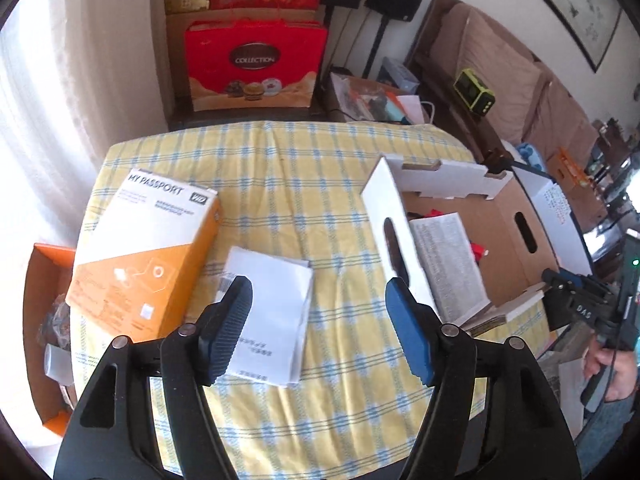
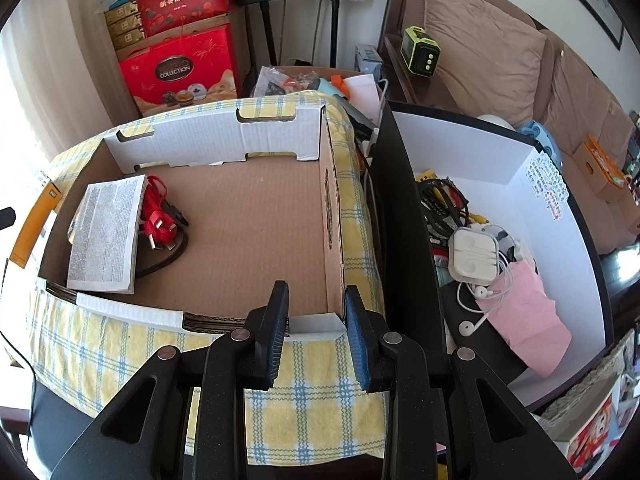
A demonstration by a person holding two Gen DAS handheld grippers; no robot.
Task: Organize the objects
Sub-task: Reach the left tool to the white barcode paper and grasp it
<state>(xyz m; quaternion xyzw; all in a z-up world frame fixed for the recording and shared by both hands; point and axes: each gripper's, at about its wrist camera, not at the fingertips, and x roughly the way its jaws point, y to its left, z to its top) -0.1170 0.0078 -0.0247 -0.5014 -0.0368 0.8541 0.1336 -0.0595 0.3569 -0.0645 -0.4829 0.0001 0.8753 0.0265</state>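
the left tongs [image 1: 320, 332] hang above the near part of the table [image 1: 280, 168], jaws wide apart and holding nothing, over a yellow-and-blue checked cloth [image 1: 340, 380]. just beyond the left pad lies a white folded leaflet [image 1: 272, 312], flat on the cloth near the middle of the table. toward the left edge a white-and-orange my passport box [image 1: 148, 256] lies tilted, its lower corner hanging over an open orange box [image 1: 44, 320] that sits off the table's left edge. on the right side of the table stands an open cardboard box [image 2: 248, 232] with white inner walls and brown floor; against its left wall lie a printed booklet [image 2: 106, 236] and, just beside and partly under it, a bundle of red cables [image 2: 160, 212] with a black cable. the right tongs [image 2: 316, 334] sit at the box's near right corner, jaws partly apart, one pad inside the near wall's end and the other outside the right wall, so the corner stands between them; whether the pads actually touch the cardboard cannot be told. off the table's right edge stands a large white-lined bin [image 2: 560, 208] with black outer walls, holding tangled cables, a white earphone case [image 2: 474, 256] with earbuds, and a pink pouch [image 2: 528, 320].
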